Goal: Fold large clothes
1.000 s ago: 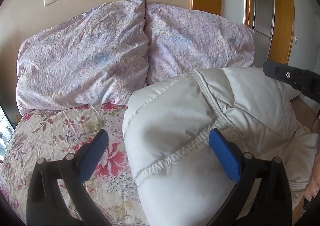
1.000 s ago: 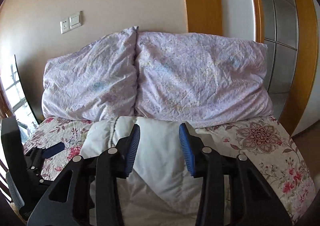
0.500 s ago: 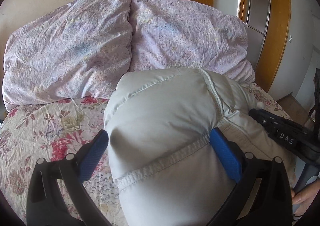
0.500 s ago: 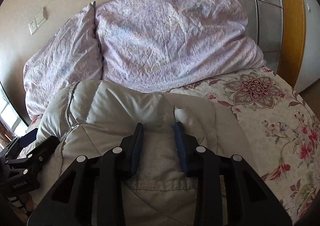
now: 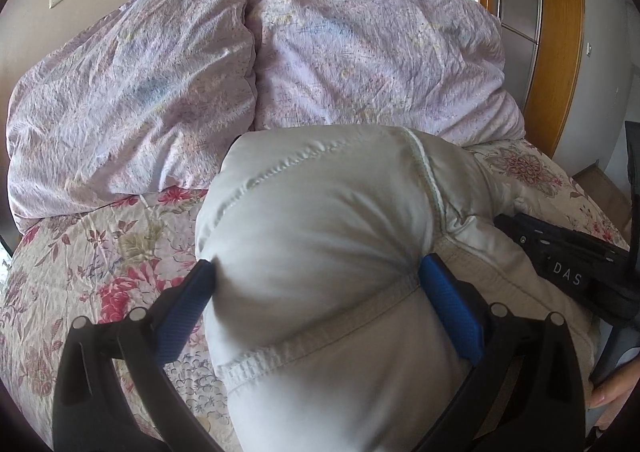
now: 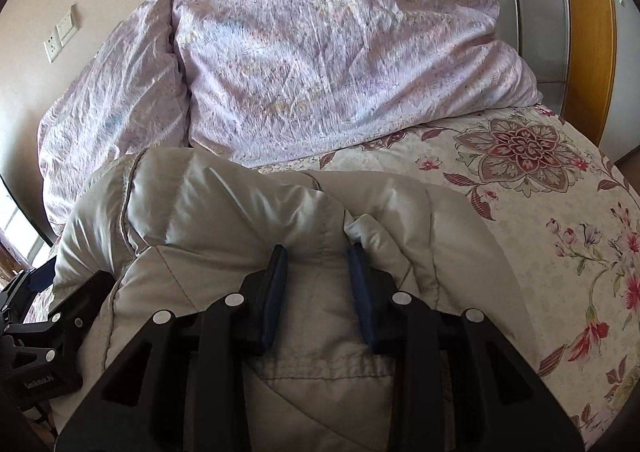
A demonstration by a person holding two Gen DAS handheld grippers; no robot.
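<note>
At 6 o'clock on the floral bedspread (image 6: 520, 180), both grippers have lowered the puffy jacket (image 5: 320, 220); right gripper (image 6: 318, 256) has just been closing and pinches its fabric, left gripper (image 5: 316, 272) squeezes a wide bulge; fold nearly laid.

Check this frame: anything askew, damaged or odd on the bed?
Nothing damaged or spilled. The white padded jacket is bunched in a puffy heap on the floral bedspread, clamped by the left hand-held gripper and right hand-held gripper.

My right tongs (image 6: 318, 252) pinch a fold of the pale padded jacket (image 6: 224, 204), which lies bunched on the flowered bed cover (image 6: 540, 212). Two lilac pillows (image 6: 340, 64) lean behind it. My left tongs (image 6: 44, 316) show at the lower left edge.
</note>
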